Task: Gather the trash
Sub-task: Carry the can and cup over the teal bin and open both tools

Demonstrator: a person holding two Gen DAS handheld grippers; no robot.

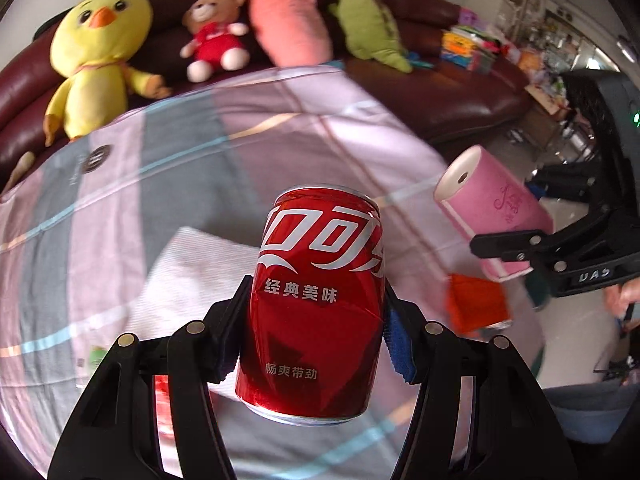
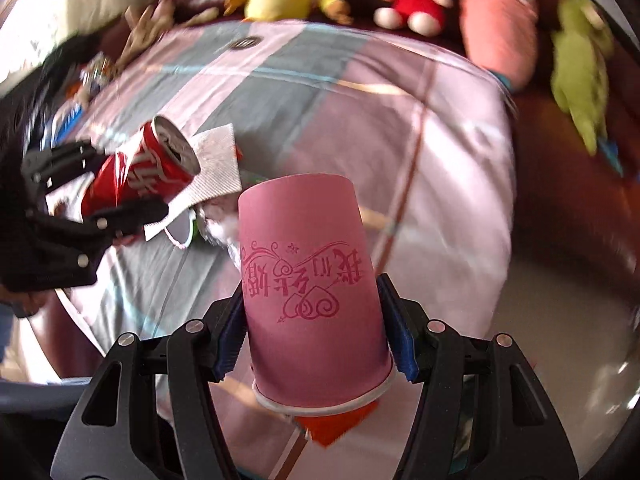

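Note:
My left gripper [image 1: 314, 336] is shut on a dented red cola can [image 1: 320, 280] and holds it above the cloth-covered table [image 1: 160, 168]. The can also shows in the right wrist view [image 2: 140, 172], held at the left. My right gripper [image 2: 312, 328] is shut on a pink paper cup [image 2: 308, 288], upside down with its rim toward the camera. The cup also shows in the left wrist view [image 1: 496, 216] at the right. A white paper napkin [image 1: 200, 264] lies on the cloth under the can. An orange scrap [image 1: 476, 304] lies near the table's right edge.
A dark red sofa [image 1: 460, 92] stands behind the table with a yellow chick [image 1: 96, 56], a red teddy bear [image 1: 212, 36], a pink plush [image 1: 288, 16] and a green plush [image 1: 368, 20]. Crumpled wrappers [image 2: 212, 224] lie by the napkin. Clutter fills the far right.

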